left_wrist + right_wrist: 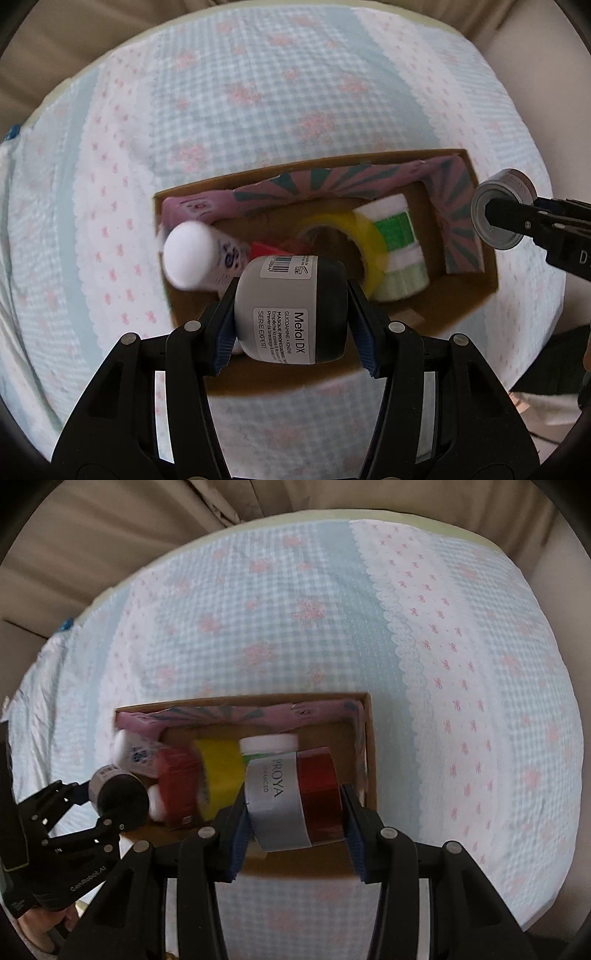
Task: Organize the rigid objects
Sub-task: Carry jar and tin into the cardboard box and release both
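Note:
My left gripper (291,314) is shut on a grey and black "Metal DX" jar (291,310), held over the near left part of an open cardboard box (476,291). It also shows in the right wrist view (118,797). My right gripper (295,812) is shut on a silver and red "PROYA" jar (295,797), held over the box's (369,738) near right part. That jar shows from the left wrist view (498,214) beside the box's right wall.
In the box lie a yellow tape roll (354,236), a green and white jar (399,243), a white bottle (195,254) and a red item (177,786). The box sits on a blue checked cloth (258,110) with pink flowers. Beige curtains (110,535) hang behind.

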Demonstrator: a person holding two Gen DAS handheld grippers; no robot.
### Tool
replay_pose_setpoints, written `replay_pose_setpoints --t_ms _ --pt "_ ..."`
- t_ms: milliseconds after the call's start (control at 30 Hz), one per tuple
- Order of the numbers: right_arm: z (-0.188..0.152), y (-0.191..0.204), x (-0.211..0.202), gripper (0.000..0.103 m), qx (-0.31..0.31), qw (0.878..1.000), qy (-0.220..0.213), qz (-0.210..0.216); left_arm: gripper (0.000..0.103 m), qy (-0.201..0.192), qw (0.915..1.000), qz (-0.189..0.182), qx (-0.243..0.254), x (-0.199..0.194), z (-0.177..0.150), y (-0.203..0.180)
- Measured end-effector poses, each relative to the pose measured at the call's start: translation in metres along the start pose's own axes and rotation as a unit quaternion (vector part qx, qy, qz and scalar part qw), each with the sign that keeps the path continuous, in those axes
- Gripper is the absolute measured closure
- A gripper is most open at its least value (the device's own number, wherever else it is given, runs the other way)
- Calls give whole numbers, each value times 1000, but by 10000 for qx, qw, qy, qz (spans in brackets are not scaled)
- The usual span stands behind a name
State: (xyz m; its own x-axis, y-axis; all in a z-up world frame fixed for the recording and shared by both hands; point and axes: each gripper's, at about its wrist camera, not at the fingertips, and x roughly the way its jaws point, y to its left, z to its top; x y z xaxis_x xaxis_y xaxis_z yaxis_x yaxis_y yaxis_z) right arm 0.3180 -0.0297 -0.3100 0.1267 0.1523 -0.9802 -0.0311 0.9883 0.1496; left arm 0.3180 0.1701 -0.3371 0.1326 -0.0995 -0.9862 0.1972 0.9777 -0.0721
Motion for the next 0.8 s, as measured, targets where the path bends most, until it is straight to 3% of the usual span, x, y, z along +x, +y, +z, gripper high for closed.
replay_pose_setpoints --t_ms 200,300,333,367,400,433,467,800 --pt "17 -10 31 61 42 9997 225 -70 55 189 9998 92 19 24 21 -9" --pt "22 -12 39 60 75 9995 290 -50 54 91 9999 81 44 22 27 -11" --pt "23 -12 39 59 61 9996 261 -19 40 6 10000 25 24 17 29 -12" --pt "24 -11 37 55 33 9998 204 8 24 -38 10000 1 21 14 30 -12" --pt "24 -11 34 36 7 9999 131 -42 1 -87 10000 2 32 10 31 -13" --pt "24 -11 31 21 -18 9999 35 -109 0 -166 9998 21 66 6 30 -14" --pt "24 -12 25 0 -38 9999 -87 -137 0 -169 9998 42 100 4 30 -14" --pt "1 -23 -6 0 260 9990 -355 103 0 -278 9996 -3 -74 -25 -2 -5"
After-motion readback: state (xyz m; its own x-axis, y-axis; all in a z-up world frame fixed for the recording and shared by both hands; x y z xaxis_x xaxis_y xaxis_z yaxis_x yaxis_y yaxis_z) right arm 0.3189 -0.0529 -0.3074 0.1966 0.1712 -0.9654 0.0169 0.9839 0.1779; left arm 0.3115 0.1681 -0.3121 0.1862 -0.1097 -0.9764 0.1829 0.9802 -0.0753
